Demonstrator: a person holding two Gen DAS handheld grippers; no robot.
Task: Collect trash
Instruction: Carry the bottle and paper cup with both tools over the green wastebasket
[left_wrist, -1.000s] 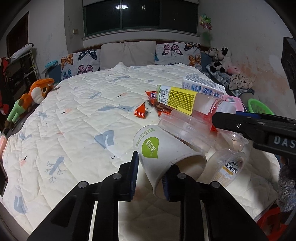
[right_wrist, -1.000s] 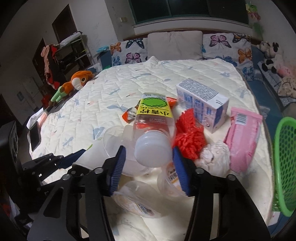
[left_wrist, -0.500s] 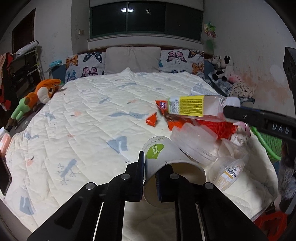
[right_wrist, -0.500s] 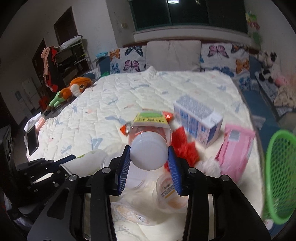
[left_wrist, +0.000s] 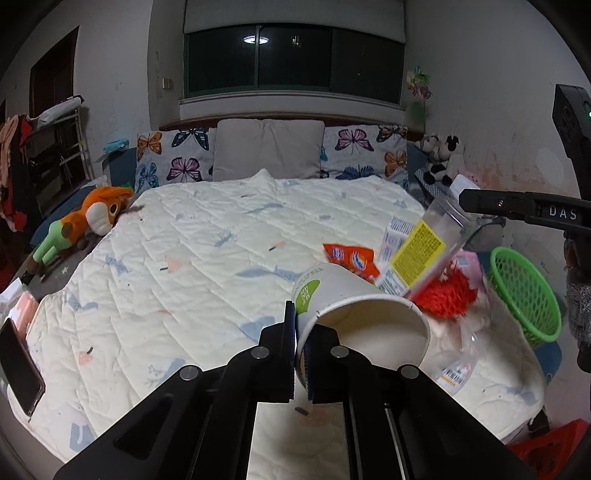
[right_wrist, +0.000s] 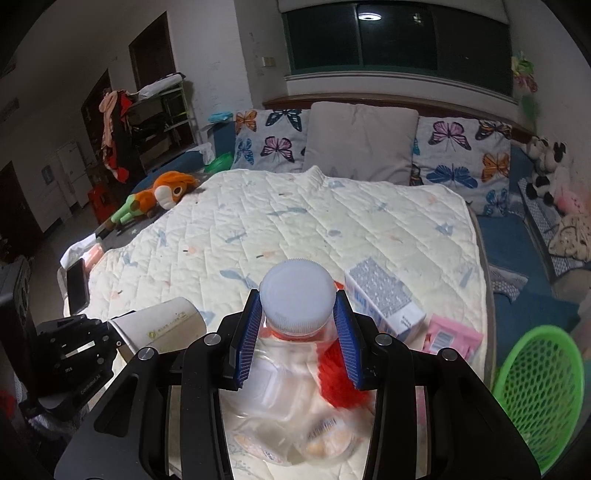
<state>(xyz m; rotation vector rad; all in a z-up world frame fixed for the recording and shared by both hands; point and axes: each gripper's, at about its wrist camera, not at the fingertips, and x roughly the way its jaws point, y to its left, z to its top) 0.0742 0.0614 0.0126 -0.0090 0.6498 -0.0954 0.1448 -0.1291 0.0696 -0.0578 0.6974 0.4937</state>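
**Paper cup and plastic bottle gripped above the quilted bed**

Quilted cream fabric with small printed motifs covers the bed (left_wrist: 207, 258). At its left edge lies one orange and green plush toy (left_wrist: 79, 225); a dark phone (left_wrist: 18, 365) rests at the near left corner.

Left wrist view: the left gripper (left_wrist: 301, 354) is clamped on the rim wall of one white paper cup (left_wrist: 354, 314), one pad outside and one inside. The cup is tilted, mouth toward the camera, clear of the quilt. Right of it, this view alone shows the side of the clear plastic bottle (left_wrist: 424, 251) with its yellow label, tilted and held at its cap end by the right gripper. One orange snack wrapper (left_wrist: 351, 258) lies behind the cup.

Right wrist view: the right gripper (right_wrist: 298, 332) is closed on the bottle neck just below the ribbed white cap (right_wrist: 297, 299). Only this view shows the items near the right edge plainly: one printed white carton (right_wrist: 384, 302), one pink pack (right_wrist: 452, 338), one red fuzzy item (right_wrist: 338, 380), and blurred clear plastic tubs (right_wrist: 295, 424), number uncertain. One green mesh basket (right_wrist: 543, 391) stands off the right edge.
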